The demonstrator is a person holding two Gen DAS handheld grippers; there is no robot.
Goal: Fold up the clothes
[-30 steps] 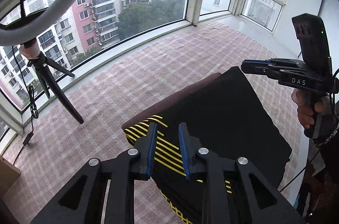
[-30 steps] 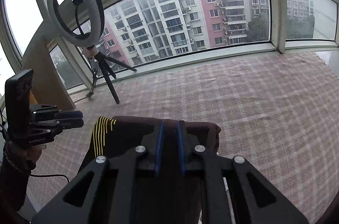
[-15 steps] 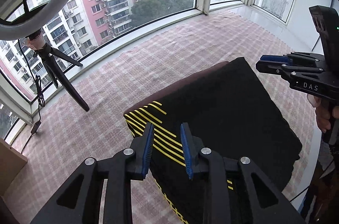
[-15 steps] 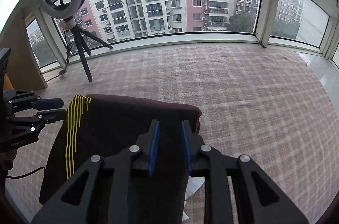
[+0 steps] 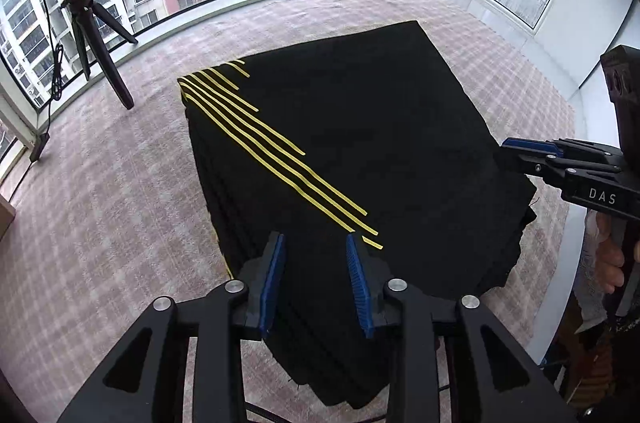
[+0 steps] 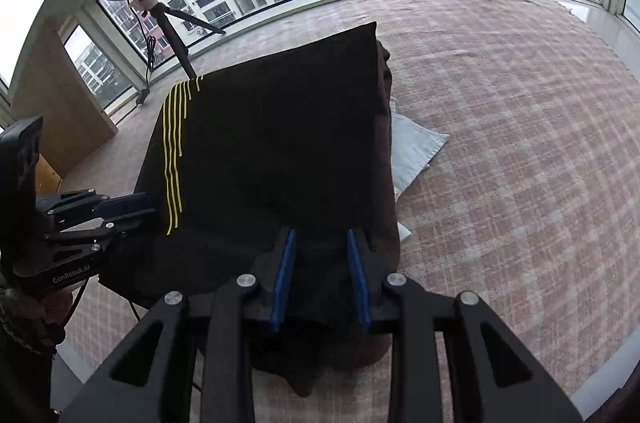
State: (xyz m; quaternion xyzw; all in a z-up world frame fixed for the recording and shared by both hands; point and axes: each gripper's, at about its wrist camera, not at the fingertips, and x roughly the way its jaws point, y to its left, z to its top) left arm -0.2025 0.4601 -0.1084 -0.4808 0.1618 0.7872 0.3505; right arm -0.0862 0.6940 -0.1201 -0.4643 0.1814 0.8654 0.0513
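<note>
A folded black garment (image 5: 360,151) with yellow stripes (image 5: 280,151) lies flat on the checked pink cloth (image 5: 100,203). It also shows in the right wrist view (image 6: 272,151). My left gripper (image 5: 316,243) is open and empty, its blue pads just above the garment's near edge. My right gripper (image 6: 320,239) is open and empty over the garment's near right edge. In the left wrist view the right gripper (image 5: 520,147) sits at the garment's right edge. In the right wrist view the left gripper (image 6: 128,203) sits at its left edge by the stripes.
A ring light on a black tripod (image 5: 100,51) stands at the back left by the windows; it also shows in the right wrist view (image 6: 168,23). A white folded cloth (image 6: 416,147) pokes out from under the garment's right side. A wooden board (image 6: 52,111) stands at far left.
The garment has been lowered and now lies flat. Both grippers have opened wider and let go of it.
</note>
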